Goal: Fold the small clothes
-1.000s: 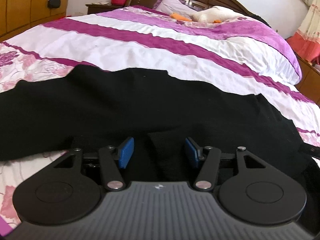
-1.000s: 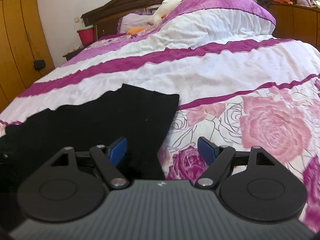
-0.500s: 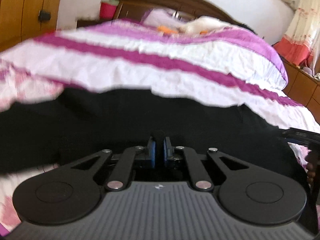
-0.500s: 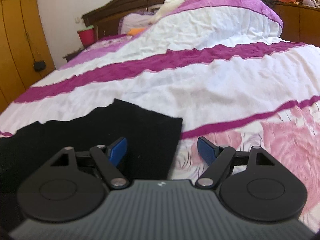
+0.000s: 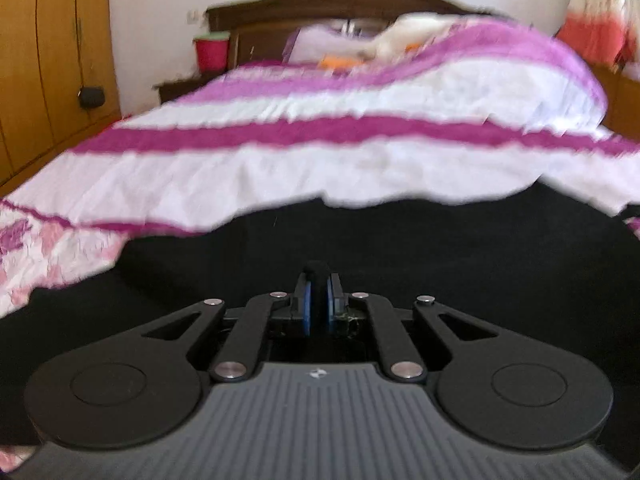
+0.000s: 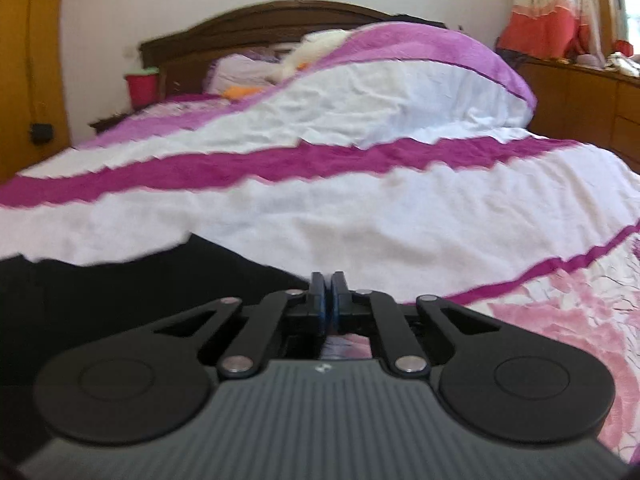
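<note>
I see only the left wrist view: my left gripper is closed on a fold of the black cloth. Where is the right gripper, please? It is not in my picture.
Observer: The right gripper is at the right end of the black garment. Its jaws are shut; they have just been closing.
Operator: Does it hold the cloth?
Observer: I cannot tell. The garment's edge reaches the gripper, but pink bedspread shows below it.
Operator: What lies to the right of it?
Observer: Only rose-patterned bedspread; the garment ends at the gripper.
</note>
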Tool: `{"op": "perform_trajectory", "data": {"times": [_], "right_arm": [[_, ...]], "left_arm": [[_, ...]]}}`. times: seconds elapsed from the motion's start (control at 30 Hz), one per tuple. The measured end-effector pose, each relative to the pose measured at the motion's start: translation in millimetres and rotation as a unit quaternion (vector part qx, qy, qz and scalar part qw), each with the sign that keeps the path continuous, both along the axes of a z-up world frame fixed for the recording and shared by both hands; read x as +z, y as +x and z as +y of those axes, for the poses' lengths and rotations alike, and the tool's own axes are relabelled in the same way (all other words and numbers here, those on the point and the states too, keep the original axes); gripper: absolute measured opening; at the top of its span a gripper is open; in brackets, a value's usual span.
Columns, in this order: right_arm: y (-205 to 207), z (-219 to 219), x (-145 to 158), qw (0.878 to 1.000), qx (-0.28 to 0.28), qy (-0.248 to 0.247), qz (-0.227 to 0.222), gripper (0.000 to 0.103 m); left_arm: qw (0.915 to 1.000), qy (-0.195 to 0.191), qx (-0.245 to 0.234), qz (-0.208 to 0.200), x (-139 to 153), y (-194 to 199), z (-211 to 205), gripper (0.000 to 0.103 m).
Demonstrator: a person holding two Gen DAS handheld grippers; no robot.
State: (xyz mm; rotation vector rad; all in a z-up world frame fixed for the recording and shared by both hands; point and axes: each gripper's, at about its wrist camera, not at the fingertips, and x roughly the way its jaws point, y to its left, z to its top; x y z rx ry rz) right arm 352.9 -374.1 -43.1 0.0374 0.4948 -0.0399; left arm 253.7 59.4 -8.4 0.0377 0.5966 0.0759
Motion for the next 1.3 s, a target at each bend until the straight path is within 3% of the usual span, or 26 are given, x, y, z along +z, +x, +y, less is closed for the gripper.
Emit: {"op": "perform_trajectory", "data": {"times": [0.1,0.23,0.33,0.4,0.43,0.7,0.73,0.77,0.8,0.87,0.93,1.1,1.3], "right_arm": [[7.0,-16.4,-11.2,0.998,0.003,0.045,0.031,0.003],[4.1,-20.5,-2.1,0.997,0.025,0.062,0.04,0.005],[-6.6,-18.4,11.4,0.996,0.039,0.064,0.039,0.005],[-17.4,-18.0,20.8,0.996,0.051,0.066,0.038,0.005],[-22.7,-17.8,25.0,0.996,0.056,0.065,0.038,0.006],[-70.9,-12.5,45.4,0.99,0.104,0.084,0.054,0.007],[-75.8,-11.1,46.9,0.989,0.107,0.086,0.053,0.01],[-81.5,-9.7,48.6,0.989,0.11,0.089,0.051,0.019],[-86.3,-8.3,50.3,0.988,0.112,0.091,0.047,0.04],[-99.1,-3.9,53.9,0.989,0.115,0.087,0.032,0.06],[-111.2,0.2,57.3,0.989,0.115,0.086,0.024,0.06],[-138.2,3.8,62.2,0.98,0.128,0.151,0.03,0.06],[-168.4,19.6,63.7,0.979,0.135,0.15,0.037,0.06]], "left_arm": [[0.9999,0.005,-0.003,0.014,-12.2,6.9,3.6,0.01],[0.9998,0.005,0.001,0.019,-11.5,9.5,5.7,0.014],[0.9998,0.002,0.01,0.015,-7.4,5.0,7.5,0.029],[0.9997,-0.002,0.018,0.014,-1.4,-1.3,10.0,0.047],[0.9997,-0.004,0.02,0.014,1.7,-4.7,11.4,0.05],[0.9977,-0.05,0.044,0.016,22.4,-41.9,39.9,0.053],[0.9976,-0.047,0.048,0.016,24.3,-46.7,43.1,0.053],[0.9976,-0.045,0.052,0.013,26.0,-51.4,46.1,0.053],[0.9974,-0.041,0.058,0.012,27.4,-57.2,50.2,0.053],[0.9967,-0.04,0.069,0.016,29.5,-67.7,58.4,0.053],[0.9959,-0.04,0.079,0.018,31.4,-79.9,67.8,0.053],[0.993,-0.034,0.11,0.026,35.0,-109.6,90.2,0.054],[0.9869,-0.019,0.158,0.026,37.1,-148.9,122.6,0.054]]}}
